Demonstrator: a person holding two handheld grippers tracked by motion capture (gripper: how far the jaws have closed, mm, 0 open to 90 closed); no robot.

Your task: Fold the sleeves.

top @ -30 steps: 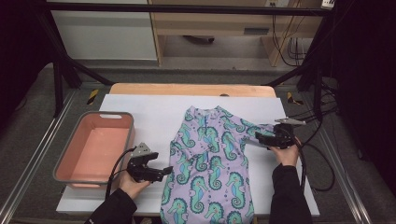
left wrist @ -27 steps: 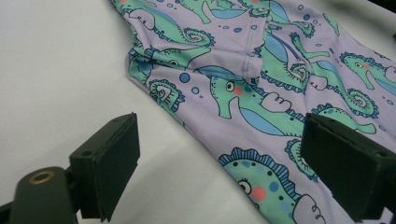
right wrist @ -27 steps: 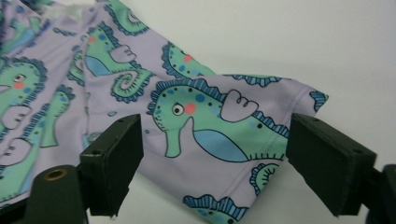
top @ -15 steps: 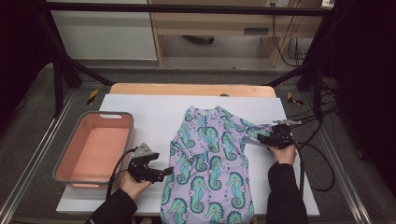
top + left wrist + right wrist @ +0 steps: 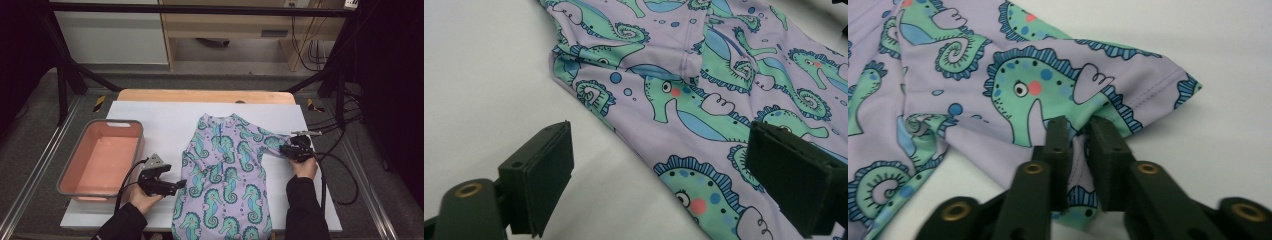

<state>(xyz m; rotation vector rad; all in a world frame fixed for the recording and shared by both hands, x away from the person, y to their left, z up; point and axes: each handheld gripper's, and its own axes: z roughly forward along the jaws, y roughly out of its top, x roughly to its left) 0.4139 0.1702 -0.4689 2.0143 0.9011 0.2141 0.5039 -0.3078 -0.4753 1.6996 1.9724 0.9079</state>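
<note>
A lilac top (image 5: 225, 170) printed with green seahorses lies flat on the white sheet (image 5: 150, 120), neck toward the far side. My right gripper (image 5: 284, 150) sits at the end of the top's right sleeve (image 5: 267, 142). Its jaws have just been closing, and in the right gripper view they (image 5: 1080, 135) pinch a fold of the sleeve (image 5: 1048, 75) near its hem. My left gripper (image 5: 180, 186) rests on the sheet by the top's left edge. In the left gripper view it (image 5: 664, 185) stands wide open, with the edge of the top (image 5: 704, 75) lying between and beyond its pads.
A pink tub (image 5: 107, 122) with a grey rim stands on the left of the sheet, beside my left hand. A wooden board edge (image 5: 200, 95) runs along the far side. Black cables (image 5: 345, 165) trail off the right edge of the table.
The right gripper's jaws went from open around the sleeve end to shut on it. The left gripper and the top have not moved.
</note>
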